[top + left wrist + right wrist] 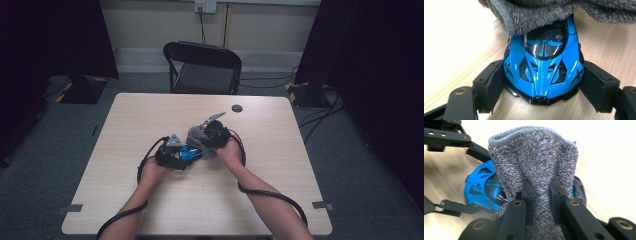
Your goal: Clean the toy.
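One chair [204,67] behind table [150,110], cloth [544,12] over car [543,72]

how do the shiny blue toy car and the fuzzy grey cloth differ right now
The shiny blue toy car is hard and glossy; the fuzzy grey cloth is soft, matt and looped in texture. The car sits on the pale wooden table with the left gripper clamped on its sides; the cloth is bunched up, pinched in the right gripper, and drapes over the car's roof. Each is held by one gripper.

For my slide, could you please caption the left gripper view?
Hand-held gripper clamps blue toy car while grey cloth wipes it.
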Tool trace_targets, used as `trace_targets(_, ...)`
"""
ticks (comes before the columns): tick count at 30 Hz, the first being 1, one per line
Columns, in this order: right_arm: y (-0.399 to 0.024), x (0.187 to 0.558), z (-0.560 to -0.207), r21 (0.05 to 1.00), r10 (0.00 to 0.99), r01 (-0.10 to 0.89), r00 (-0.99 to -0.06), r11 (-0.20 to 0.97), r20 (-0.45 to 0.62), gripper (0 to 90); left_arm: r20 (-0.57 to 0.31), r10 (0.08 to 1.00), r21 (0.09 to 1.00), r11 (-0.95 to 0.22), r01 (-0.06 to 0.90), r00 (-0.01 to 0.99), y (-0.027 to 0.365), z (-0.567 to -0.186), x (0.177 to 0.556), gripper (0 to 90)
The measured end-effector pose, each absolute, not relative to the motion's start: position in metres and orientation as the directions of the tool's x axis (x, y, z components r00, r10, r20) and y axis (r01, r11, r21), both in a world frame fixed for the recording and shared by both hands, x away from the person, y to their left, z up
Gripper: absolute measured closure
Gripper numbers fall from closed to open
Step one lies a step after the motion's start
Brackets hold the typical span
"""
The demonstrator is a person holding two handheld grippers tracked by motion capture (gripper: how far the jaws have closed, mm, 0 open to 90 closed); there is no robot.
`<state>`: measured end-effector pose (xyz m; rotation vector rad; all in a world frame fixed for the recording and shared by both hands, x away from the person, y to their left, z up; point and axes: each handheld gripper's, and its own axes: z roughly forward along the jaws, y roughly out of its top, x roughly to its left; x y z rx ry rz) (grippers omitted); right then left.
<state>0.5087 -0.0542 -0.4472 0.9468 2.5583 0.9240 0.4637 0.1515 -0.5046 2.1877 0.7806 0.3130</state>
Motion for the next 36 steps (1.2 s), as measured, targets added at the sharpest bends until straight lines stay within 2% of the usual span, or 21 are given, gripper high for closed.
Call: trace_targets(36, -0.091, 0.525, -0.448, 0.668, 0.735, 0.531, -0.677, 0.521, -0.035, 78.4, -0.027, 0.623, 0.744, -0.51, 0.432, 0.781, 0.151, -0.505, 0.464, 23.5)
